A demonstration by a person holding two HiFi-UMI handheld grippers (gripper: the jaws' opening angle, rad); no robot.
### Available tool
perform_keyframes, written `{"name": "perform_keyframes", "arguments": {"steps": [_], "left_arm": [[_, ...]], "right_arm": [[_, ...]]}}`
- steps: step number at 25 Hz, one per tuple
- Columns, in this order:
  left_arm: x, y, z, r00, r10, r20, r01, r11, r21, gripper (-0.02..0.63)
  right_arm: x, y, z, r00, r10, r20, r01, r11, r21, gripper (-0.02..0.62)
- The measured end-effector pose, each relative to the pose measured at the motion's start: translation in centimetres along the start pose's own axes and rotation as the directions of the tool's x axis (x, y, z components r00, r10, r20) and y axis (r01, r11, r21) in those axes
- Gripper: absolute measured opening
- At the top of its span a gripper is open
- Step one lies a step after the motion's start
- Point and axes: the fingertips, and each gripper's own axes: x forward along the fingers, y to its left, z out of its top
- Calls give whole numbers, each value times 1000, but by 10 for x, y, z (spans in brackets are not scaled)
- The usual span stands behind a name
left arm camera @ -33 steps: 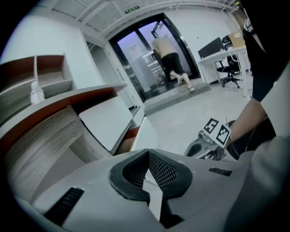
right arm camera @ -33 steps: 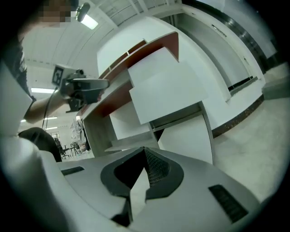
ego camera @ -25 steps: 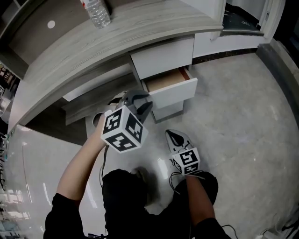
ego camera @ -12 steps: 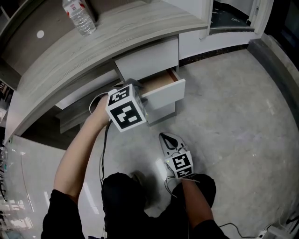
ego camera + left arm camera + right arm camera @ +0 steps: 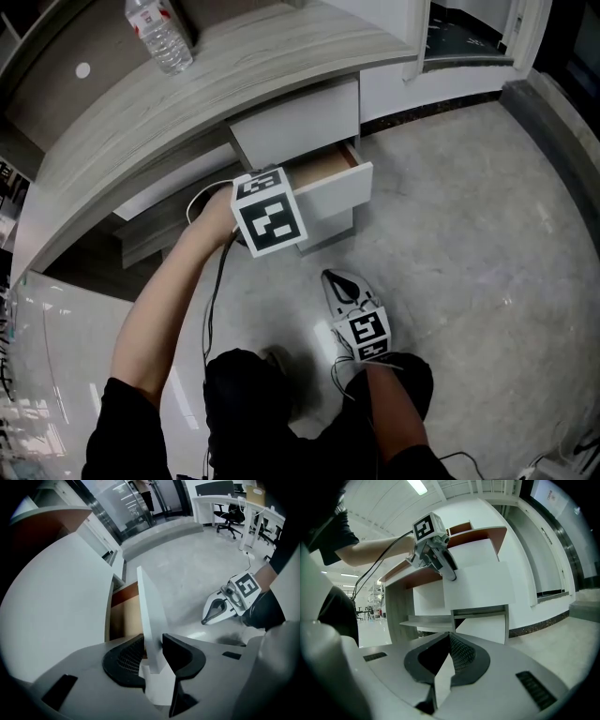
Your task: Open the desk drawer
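A white drawer unit stands under the grey wood desk (image 5: 187, 89). Its middle drawer (image 5: 336, 192) is pulled partly out, and the brown inside (image 5: 323, 161) shows. My left gripper (image 5: 154, 654) points steeply down over the top edge of the drawer front (image 5: 149, 606); its marker cube (image 5: 270, 214) hides the jaws in the head view. The jaws have just been closing, and the panel stands between the pads, which look pressed on both faces. My right gripper (image 5: 343, 281) hangs low over the floor, shut and holding nothing. From its own view it faces the drawer front (image 5: 480, 585) and the left gripper (image 5: 440, 564).
A water bottle (image 5: 157, 36) stands on the desk top. A shut upper drawer (image 5: 300, 127) and a lower drawer (image 5: 326, 225) flank the open one. The floor (image 5: 469, 272) is polished grey. Office chairs (image 5: 229, 520) and desks stand far off.
My left gripper has come down and turned steeply downward onto the drawer front's top edge. The drawer stands as far out as before. The right gripper has stayed put.
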Motion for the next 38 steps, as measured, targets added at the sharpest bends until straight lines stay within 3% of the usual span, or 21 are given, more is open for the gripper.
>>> {"name": "perform_keyframes", "arguments": {"steps": [9, 20, 25, 38], "left_arm": [[8, -15, 3, 999, -6, 45, 7, 1000, -3, 100], [12, -22, 3, 996, 13, 91, -9, 999, -42, 83], [14, -32, 0, 995, -1, 97, 5, 999, -39, 75], [15, -52, 4, 993, 15, 116, -7, 998, -65, 70]], "right_arm": [[0, -4, 1, 1000, -18, 7, 18, 1000, 3, 5], [25, -24, 15, 989, -150, -10, 149, 987, -64, 5], [35, -28, 20, 988, -155, -7, 153, 983, -98, 5], [26, -25, 9, 990, -143, -20, 141, 988, -64, 5]]}}
